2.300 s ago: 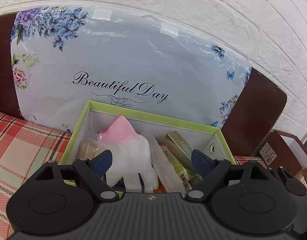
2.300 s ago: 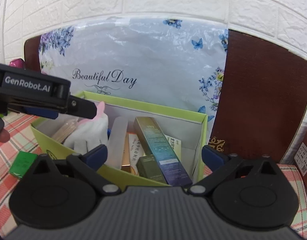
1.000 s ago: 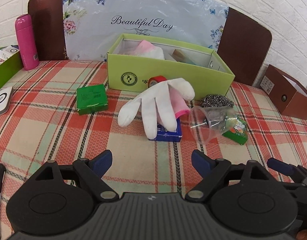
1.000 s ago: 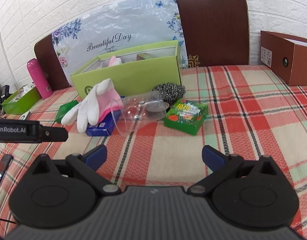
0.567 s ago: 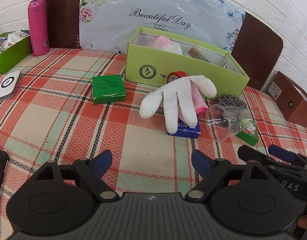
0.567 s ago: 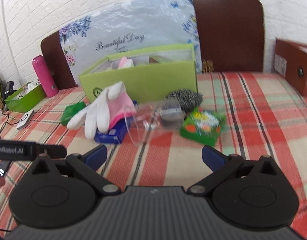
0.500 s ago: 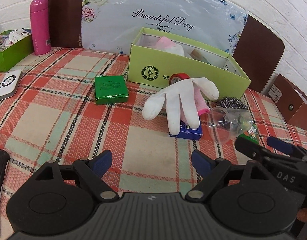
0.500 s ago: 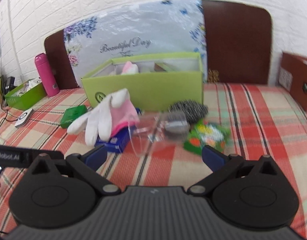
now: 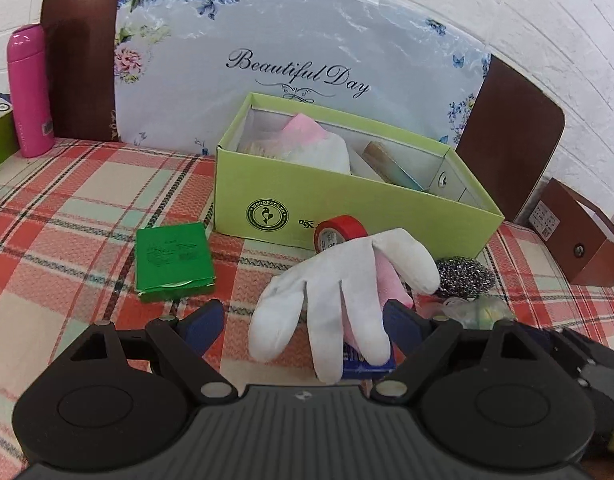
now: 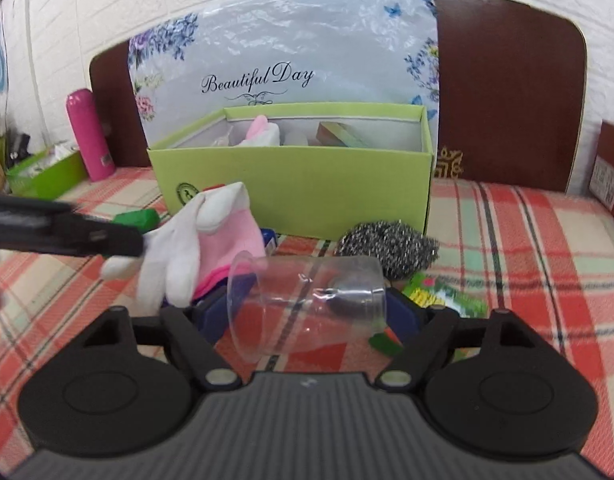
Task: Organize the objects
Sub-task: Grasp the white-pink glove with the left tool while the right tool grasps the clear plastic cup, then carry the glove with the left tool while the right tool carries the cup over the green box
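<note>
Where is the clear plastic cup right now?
Right wrist view: the clear plastic cup lies on its side between the closing right claw's fingers, before the steel scourer.

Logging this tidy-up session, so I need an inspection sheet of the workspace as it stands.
Surface: plaid cloth, cluttered.
Job's things: green box open, partly filled; glove draped over blue pack; clear cup on its side; scourer; tape; green packet.
Clutter: pink bottle; brown box.
Grippers: left gripper open around the glove; right gripper closing around the cup.
Cables: nothing seen.
Surroundings: brick wall, floral board.
</note>
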Available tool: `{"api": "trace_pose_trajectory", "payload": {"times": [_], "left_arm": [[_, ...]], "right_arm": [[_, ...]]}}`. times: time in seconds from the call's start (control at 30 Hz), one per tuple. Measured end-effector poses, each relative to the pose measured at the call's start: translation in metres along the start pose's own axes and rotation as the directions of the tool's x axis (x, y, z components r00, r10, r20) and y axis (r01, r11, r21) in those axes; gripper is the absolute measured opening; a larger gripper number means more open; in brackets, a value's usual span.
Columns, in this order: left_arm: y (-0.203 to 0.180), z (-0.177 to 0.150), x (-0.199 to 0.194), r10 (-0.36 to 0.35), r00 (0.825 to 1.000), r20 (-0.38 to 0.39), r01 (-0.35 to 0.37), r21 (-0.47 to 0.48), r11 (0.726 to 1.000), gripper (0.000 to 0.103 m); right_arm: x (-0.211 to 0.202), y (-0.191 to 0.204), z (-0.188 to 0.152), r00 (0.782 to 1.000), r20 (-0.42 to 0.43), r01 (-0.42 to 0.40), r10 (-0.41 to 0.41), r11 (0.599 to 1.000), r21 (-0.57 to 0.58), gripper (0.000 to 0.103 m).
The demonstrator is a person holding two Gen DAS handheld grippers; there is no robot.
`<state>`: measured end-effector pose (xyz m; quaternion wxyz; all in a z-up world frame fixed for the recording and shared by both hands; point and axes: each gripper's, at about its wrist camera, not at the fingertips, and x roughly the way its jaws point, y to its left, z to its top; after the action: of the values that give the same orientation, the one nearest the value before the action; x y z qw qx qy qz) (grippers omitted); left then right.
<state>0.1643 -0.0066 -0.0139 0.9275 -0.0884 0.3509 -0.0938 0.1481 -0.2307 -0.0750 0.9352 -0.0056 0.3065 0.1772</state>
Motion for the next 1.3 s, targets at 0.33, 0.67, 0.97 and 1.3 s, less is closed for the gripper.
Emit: {"api": "trace_pose_trajectory", "payload": {"times": [0.33,0.67,0.97,1.3], "left_arm": [[-0.005,-0.005,0.017,-0.109,0.990,-0.092,0.112,0.022,0.993,0.014],[0.011,-0.069,-0.057,-0.137,0.983,-0.120,0.140,0.020,0.990,0.015],[0.014,-0.067,-0.061,-0.099,0.994,-0.045,0.099,0.010,0.995,0.073],[-0.005,-0.058,-0.037,-0.132,0.989,-0.061,0.136,0.073,0.988,0.059]], "right_arm": [[-0.053,0.004,-0.027,0.996,-0.001,-0.092,0.093,0.994,0.061,0.079],[-0.075,0.006,-0.055,0.994,-0.055,-0.096,0.100,0.993,0.070,0.080],[-0.080,0.005,-0.063,0.994,-0.054,-0.086,0.090,0.994,0.069,0.085],[-0.081,0.007,-0.062,0.995,-0.058,-0.083,0.086,0.995,0.048,0.089]]}}
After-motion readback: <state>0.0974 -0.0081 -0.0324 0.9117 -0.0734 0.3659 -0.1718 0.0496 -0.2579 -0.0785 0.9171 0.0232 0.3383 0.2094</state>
